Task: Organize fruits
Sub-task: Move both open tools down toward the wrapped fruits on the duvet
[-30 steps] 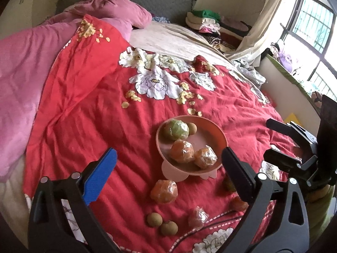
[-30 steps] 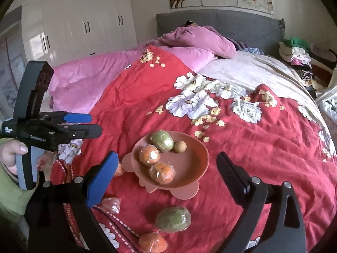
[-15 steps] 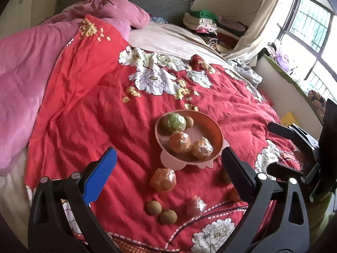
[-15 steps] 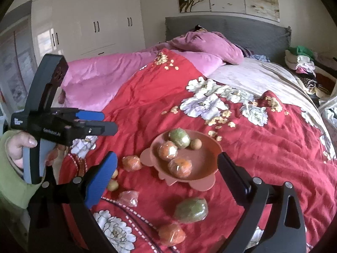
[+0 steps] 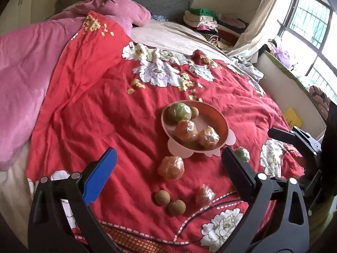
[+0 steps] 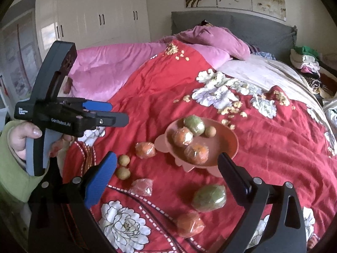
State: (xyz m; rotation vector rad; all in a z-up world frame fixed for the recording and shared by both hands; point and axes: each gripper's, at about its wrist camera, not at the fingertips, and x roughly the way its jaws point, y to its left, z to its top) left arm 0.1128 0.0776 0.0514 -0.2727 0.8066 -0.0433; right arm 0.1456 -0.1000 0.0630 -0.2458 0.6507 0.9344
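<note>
1. Left gripper (image 5: 168,172) is hovering lower centre of frame, fingers wide apart, gripping nothing.
2. Right gripper (image 6: 167,172) likewise spread wide, empty.
3. Pink bowl (image 6: 229,141) is sitting mid-frame on the red quilt (image 5: 88,109), holding four fruits; loose wrapped orange (image 5: 171,167) is lying just below it.

A pink bowl (image 6: 228,145) on a red floral bedspread (image 6: 263,135) holds two wrapped oranges, a green fruit and a small brown one. More fruit lies scattered before it. The right gripper (image 6: 167,174) hovers wide open and empty; at left, a hand (image 6: 25,136) holds the left gripper (image 6: 114,112).
</note>
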